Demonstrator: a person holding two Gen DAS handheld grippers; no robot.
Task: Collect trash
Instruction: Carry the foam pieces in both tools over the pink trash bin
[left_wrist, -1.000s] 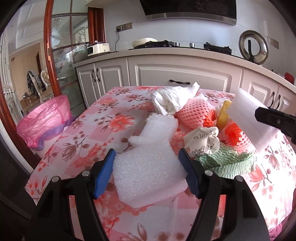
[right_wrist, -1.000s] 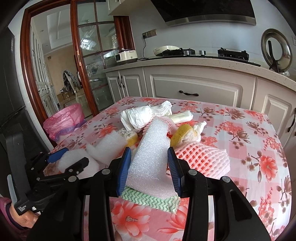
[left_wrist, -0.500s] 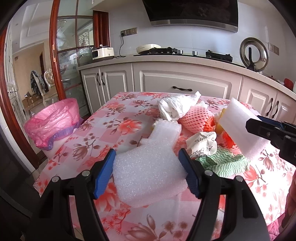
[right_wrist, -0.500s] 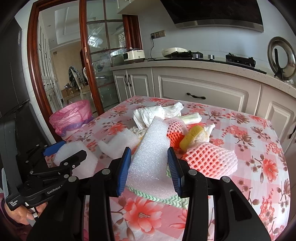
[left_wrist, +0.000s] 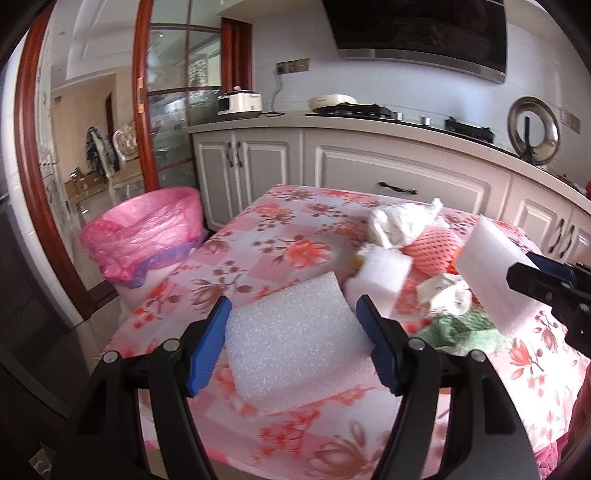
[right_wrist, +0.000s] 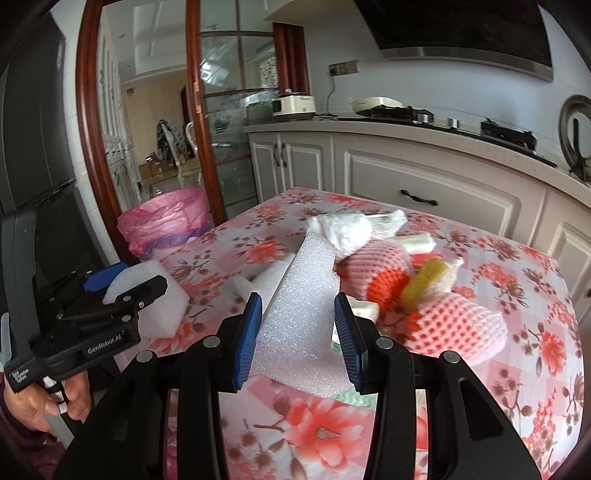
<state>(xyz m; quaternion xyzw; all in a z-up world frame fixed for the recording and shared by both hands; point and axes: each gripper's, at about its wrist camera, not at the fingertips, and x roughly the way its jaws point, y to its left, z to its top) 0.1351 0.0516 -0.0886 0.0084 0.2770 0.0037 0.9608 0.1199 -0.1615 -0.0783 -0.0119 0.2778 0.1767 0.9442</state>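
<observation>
My left gripper (left_wrist: 293, 343) is shut on a wide white foam sheet (left_wrist: 295, 347) and holds it lifted over the table's near left corner; it also shows in the right wrist view (right_wrist: 125, 291). My right gripper (right_wrist: 299, 339) is shut on a long white foam strip (right_wrist: 299, 314), raised above the trash pile; it also shows in the left wrist view (left_wrist: 491, 273). The bin with a pink bag (left_wrist: 144, 236) stands on the floor left of the table, also seen in the right wrist view (right_wrist: 166, 218).
On the floral tablecloth (left_wrist: 273, 243) lie a foam piece (left_wrist: 380, 273), a white plastic bag (left_wrist: 399, 221), pink fruit nets (right_wrist: 458, 328), a yellow sponge (right_wrist: 424, 284), crumpled paper (left_wrist: 447, 291) and a green cloth (left_wrist: 465, 332). Kitchen cabinets (left_wrist: 388, 166) stand behind.
Both grippers have lifted their foam pieces and swung left toward the bin. The foam piece that lay under the left sheet stays on the table.
</observation>
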